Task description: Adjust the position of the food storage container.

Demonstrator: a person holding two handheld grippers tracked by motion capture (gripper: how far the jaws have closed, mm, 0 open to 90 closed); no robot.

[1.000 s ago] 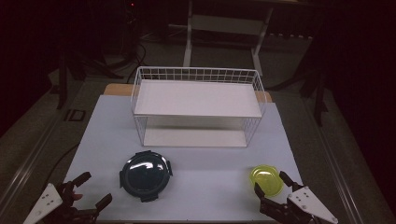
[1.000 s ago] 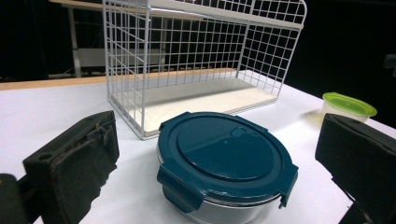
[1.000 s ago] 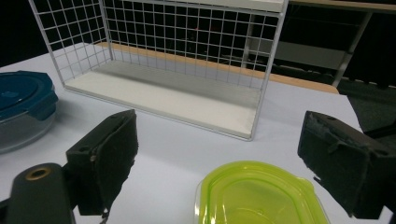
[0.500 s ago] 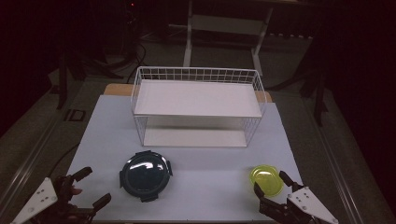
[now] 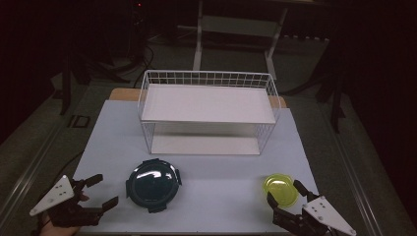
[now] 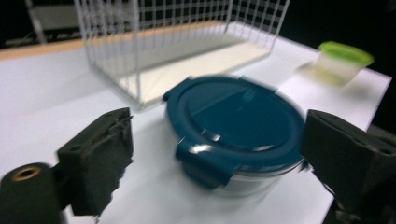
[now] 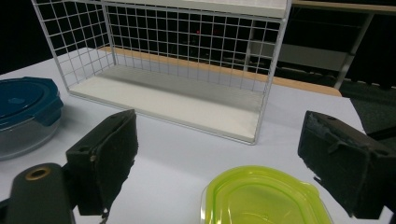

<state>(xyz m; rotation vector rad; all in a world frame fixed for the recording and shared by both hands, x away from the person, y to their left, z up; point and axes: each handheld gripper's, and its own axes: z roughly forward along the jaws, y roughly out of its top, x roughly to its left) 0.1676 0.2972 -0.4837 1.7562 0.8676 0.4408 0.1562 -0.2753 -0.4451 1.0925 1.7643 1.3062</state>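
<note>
A round glass container with a dark blue clip lid (image 5: 153, 184) (image 6: 236, 123) stands at the table's front left. My left gripper (image 5: 104, 189) (image 6: 224, 144) lies just left of it and points at it. Its jaws have just been closing a little and still stand wide, with nothing between them. A small container with a yellow-green lid (image 5: 280, 189) (image 7: 261, 198) (image 6: 343, 60) sits at the front right. My right gripper (image 5: 285, 192) (image 7: 229, 154) is open right behind it, its fingertips on either side of the near rim, not pressing on it.
A white wire rack (image 5: 209, 110) (image 7: 187, 60) with two shelves stands at the middle back of the white table (image 5: 226, 182). The table's front edge runs just under both grippers. Dark floor and stand legs lie beyond.
My left gripper has shifted forward and right, closer to the blue-lidded container. The right gripper and both containers have stayed put.
</note>
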